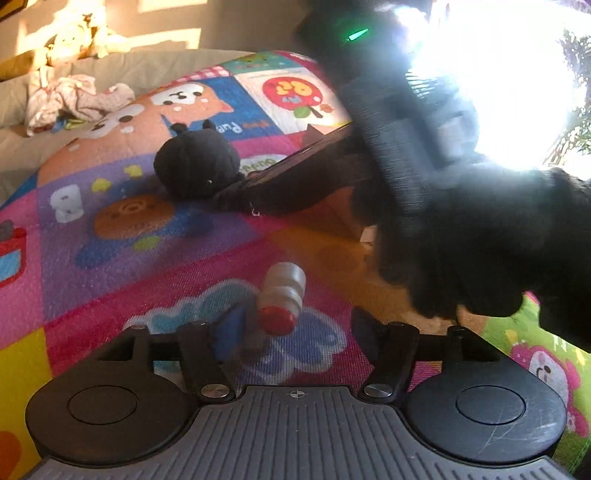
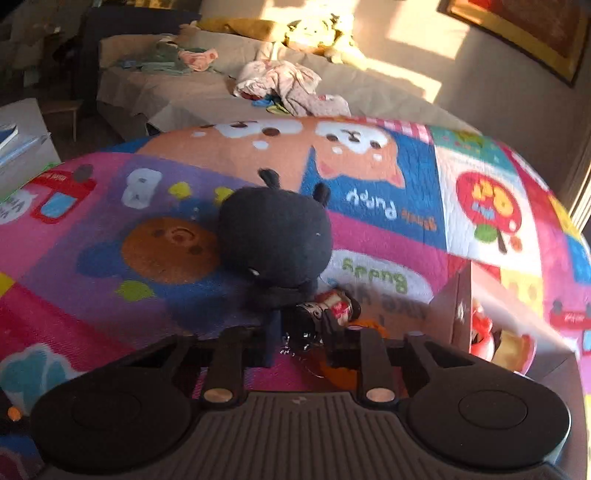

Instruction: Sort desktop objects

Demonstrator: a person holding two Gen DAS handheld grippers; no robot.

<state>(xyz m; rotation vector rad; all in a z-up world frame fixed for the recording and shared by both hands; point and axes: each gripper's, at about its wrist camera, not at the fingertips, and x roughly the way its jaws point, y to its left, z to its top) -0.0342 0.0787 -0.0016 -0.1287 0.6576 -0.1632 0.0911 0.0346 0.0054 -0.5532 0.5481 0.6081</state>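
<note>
A black plush toy with small ears lies on the colourful cartoon mat; it also shows in the left wrist view. My left gripper is open, and a small grey cylinder with a red cap lies on the mat between and just ahead of its fingers. My right gripper is shut on a small dark figure keychain with a red and white part, just in front of the plush. The right gripper's body and gloved hand fill the right of the left wrist view.
A grey box at the right holds a red toy and other small things. A beige sofa behind the mat carries crumpled clothes and a plush animal. A white shelf stands at left. Window glare washes out the upper right.
</note>
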